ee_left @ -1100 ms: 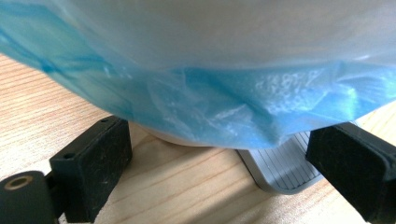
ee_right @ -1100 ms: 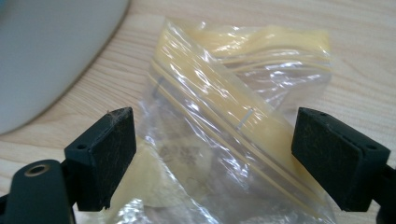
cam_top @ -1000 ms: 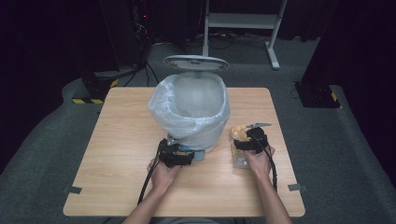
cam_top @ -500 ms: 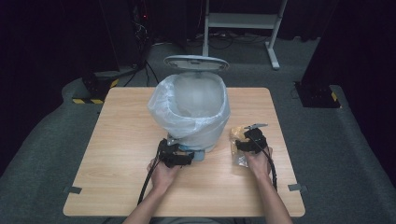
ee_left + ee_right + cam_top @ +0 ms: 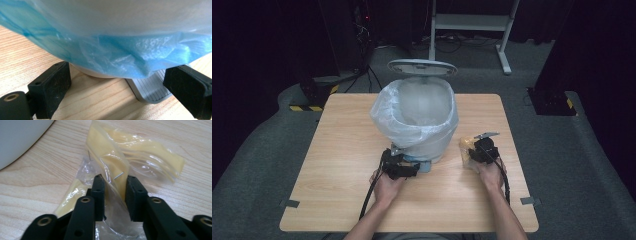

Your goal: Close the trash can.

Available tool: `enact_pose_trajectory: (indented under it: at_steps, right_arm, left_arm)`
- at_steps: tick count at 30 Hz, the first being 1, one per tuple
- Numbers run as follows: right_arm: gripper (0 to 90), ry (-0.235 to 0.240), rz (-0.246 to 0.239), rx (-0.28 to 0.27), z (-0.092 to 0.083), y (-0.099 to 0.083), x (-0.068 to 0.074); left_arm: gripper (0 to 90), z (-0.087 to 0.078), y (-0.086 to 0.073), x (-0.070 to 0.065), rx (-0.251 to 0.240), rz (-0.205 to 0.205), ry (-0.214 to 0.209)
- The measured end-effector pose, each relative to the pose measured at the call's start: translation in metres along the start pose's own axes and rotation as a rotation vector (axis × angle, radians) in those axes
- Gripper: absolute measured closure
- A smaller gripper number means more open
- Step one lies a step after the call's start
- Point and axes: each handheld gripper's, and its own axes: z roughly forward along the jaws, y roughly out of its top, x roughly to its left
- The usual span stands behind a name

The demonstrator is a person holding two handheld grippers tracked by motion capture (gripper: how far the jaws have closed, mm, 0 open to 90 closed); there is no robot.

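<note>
A grey pedal bin point(image 5: 427, 145) lined with a pale blue plastic bag point(image 5: 412, 125) stands mid-table, its lid point(image 5: 422, 66) raised at the back. My left gripper point(image 5: 401, 169) lies at the bin's foot, open, its jaws wide apart on either side of the ribbed grey pedal point(image 5: 150, 88) and the bag's hanging edge point(image 5: 120, 57). Right of the bin lies a crumpled yellow and clear plastic wrapper point(image 5: 142, 162). My right gripper point(image 5: 113, 192) has just been closing and now pinches a bunched fold of the wrapper point(image 5: 466, 149) between its pads.
The wooden table point(image 5: 337, 150) has bare surface to the left and along the front edge. Beyond it, a dark floor holds a white stand point(image 5: 472, 22) and cables. Black cables trail from both grippers toward the person's forearms.
The right gripper's jaws look drawn closer together over the wrapper. Both hands and the bin stay where they were.
</note>
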Motion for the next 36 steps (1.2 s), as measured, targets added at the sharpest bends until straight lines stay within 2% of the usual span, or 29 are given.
enact_pose_trajectory:
  at_steps: [4, 9, 13, 16, 24, 27, 33, 36]
  right_arm:
    - [80.1, 0.034, 0.001, -0.012, -0.001, 0.000, -0.004]
    - [83.1, 0.071, 0.002, -0.038, -0.005, -0.001, -0.009]
    - [83.5, 0.113, 0.022, -0.084, -0.018, -0.003, -0.012]
    - [83.6, 0.130, 0.024, -0.100, -0.025, -0.005, -0.013]
    - [84.0, 0.156, -0.001, -0.149, -0.050, -0.006, -0.010]
    - [84.2, 0.177, -0.003, -0.160, -0.057, -0.005, -0.008]
    - [84.5, 0.187, -0.029, -0.177, -0.067, -0.002, -0.004]
    - [84.5, 0.203, -0.019, -0.186, -0.072, -0.002, -0.004]
  left_arm:
    - [7.8, 0.000, 0.000, 0.000, 0.000, 0.000, 0.000]
    - [7.9, 0.000, 0.000, 0.000, 0.000, 0.001, 0.001]
    - [8.0, 0.000, 0.000, 0.000, 0.001, 0.001, 0.002]
    - [8.0, 0.000, 0.000, 0.000, 0.001, 0.002, 0.002]
    - [8.0, 0.000, 0.000, 0.000, 0.001, 0.002, 0.002]
    - [8.1, 0.000, 0.000, 0.000, 0.001, 0.002, 0.002]
    - [8.1, 0.000, 0.000, 0.000, 0.001, 0.002, 0.002]
    - [8.1, 0.000, 0.000, 0.000, 0.000, 0.001, 0.002]
